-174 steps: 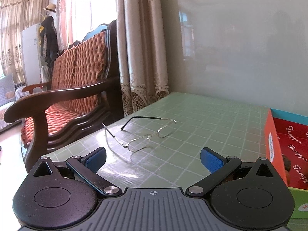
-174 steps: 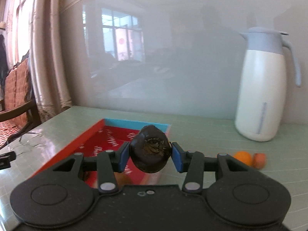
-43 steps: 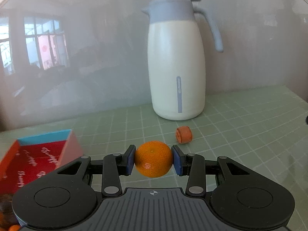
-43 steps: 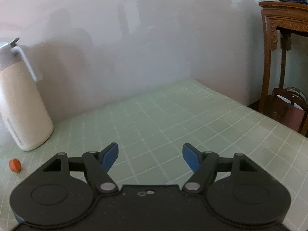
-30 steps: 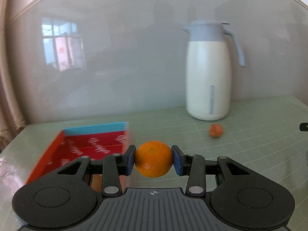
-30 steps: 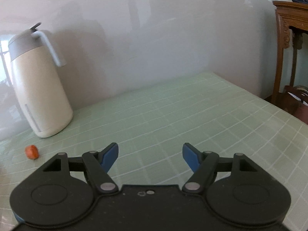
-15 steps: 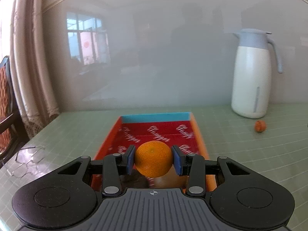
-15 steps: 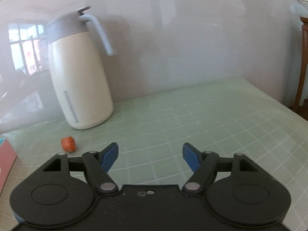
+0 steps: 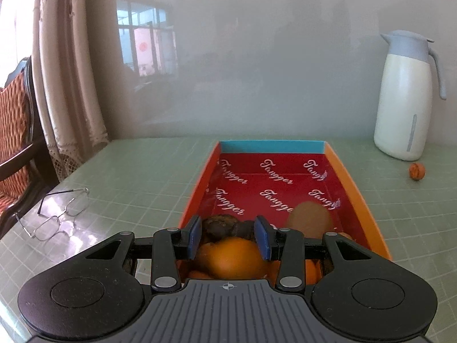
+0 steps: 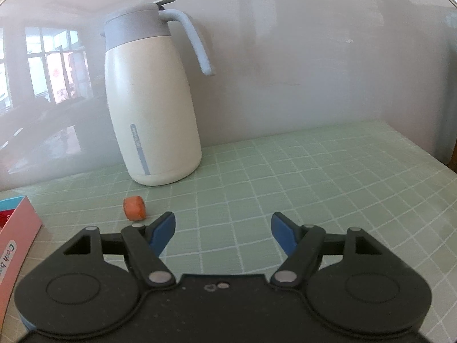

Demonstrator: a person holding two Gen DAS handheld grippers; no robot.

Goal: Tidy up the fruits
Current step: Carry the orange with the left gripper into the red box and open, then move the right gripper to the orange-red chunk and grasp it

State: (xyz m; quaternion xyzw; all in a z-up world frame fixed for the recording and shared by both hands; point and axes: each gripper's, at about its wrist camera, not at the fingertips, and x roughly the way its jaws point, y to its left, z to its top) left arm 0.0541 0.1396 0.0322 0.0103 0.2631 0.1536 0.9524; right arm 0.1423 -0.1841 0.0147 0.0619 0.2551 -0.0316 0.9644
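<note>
In the left wrist view my left gripper (image 9: 230,235) hangs over the near end of the red and orange box (image 9: 352,188). Its jaws stand slightly apart and the orange (image 9: 232,257) sits low beneath the blue pads, dropped out of their grip. Dark fruits (image 9: 222,224) and a brown one (image 9: 310,220) lie beside it in the box. A small orange fruit (image 9: 417,170) lies on the table near the jug. In the right wrist view my right gripper (image 10: 222,230) is open and empty, with that small fruit (image 10: 134,208) just left of it.
A white jug with a grey lid (image 10: 151,108) stands at the wall; it also shows in the left wrist view (image 9: 405,97). Wire glasses (image 9: 54,214) lie at the table's left edge, a chair (image 9: 14,131) beyond. The box corner (image 10: 14,228) is at the right view's left.
My left gripper carried the orange over the box, opened a little and let it drop among the fruits. My right gripper swung left toward the jug and small fruit, staying open.
</note>
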